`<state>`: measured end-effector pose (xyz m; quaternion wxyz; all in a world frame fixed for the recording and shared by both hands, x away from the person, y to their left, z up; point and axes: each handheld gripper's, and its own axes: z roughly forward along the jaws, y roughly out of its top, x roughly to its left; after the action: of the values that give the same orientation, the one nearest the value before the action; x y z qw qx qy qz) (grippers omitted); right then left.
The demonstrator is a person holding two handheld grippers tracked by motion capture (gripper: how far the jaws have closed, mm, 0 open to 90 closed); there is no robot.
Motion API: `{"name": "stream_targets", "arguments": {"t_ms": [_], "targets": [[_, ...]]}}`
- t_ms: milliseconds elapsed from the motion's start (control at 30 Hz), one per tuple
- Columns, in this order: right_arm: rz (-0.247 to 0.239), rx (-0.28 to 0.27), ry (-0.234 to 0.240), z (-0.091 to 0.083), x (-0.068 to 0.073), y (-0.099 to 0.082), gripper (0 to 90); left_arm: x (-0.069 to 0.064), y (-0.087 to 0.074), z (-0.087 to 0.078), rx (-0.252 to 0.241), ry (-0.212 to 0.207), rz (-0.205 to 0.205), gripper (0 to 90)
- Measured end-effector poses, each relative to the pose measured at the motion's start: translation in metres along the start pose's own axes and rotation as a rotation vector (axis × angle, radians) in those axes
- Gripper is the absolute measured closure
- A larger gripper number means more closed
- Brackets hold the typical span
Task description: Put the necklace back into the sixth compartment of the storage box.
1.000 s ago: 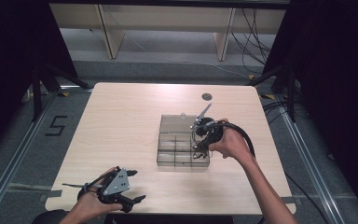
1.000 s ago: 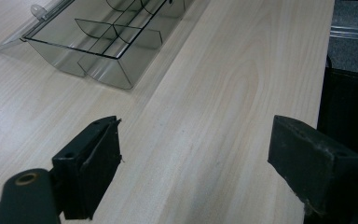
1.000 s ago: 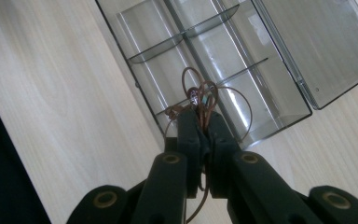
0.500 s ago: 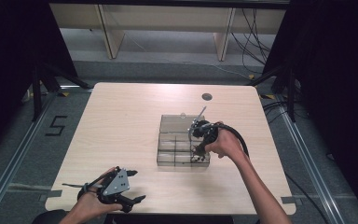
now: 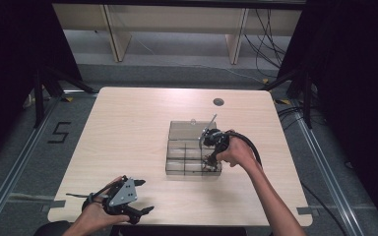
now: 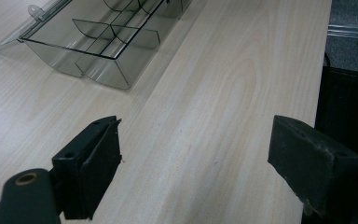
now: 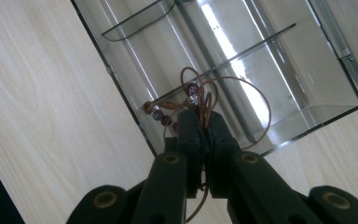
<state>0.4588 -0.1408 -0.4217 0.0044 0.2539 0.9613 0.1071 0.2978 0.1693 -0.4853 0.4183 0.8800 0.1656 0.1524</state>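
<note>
A clear plastic compartment box (image 5: 177,162) with its lid open lies at the middle of the wooden table (image 5: 128,128). My right gripper (image 5: 209,158) points down over the box's near right corner, shut on a thin brown cord necklace with small beads (image 7: 193,95). The cord loops hang into the corner compartment of the box (image 7: 270,93), with several beads draped over its wall. My left gripper (image 5: 135,212) rests at the table's front left edge, open with nothing between its jaws (image 6: 196,158). From there the box (image 6: 102,46) lies ahead to the left.
A small dark round hole (image 5: 218,102) sits in the table near its far right. The box's open lid (image 5: 187,129) lies flat behind it. Bare wood spreads over the left and front of the table. Shelving legs and cables stand beyond the far edge.
My right gripper has sunk toward the box's near right corner with the necklace in it. The left gripper has stayed where it was.
</note>
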Motion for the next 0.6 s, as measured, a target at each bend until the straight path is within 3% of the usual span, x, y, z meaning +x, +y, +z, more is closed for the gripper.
{"name": "stream_targets", "arguments": {"t_ms": [167,200,267,300,400,600], "targets": [[-0.02,0.014,-0.003,0.003,-0.001,0.002,86.8,0.0,0.0,0.0,-0.001,0.0,-0.002,16.3],[-0.003,0.013,-0.011,0.005,0.0,0.003,86.9,0.0,0.0,0.0,-0.001,0.001,0.001,16.3],[-0.013,0.034,-0.001,0.007,-0.001,0.004,86.8,0.0,0.0,0.0,-0.001,0.001,0.0,16.4],[0.005,0.03,-0.012,0.008,0.0,0.004,86.9,0.001,0.001,-0.002,0.019,0.002,0.018,16.4],[-0.01,0.046,0.005,0.012,-0.002,0.004,86.9,0.001,0.001,-0.001,0.012,0.0,0.019,16.3],[0.009,0.043,0.024,0.017,-0.004,0.0,86.8,0.001,0.001,-0.001,0.013,0.001,0.02,16.4]]}}
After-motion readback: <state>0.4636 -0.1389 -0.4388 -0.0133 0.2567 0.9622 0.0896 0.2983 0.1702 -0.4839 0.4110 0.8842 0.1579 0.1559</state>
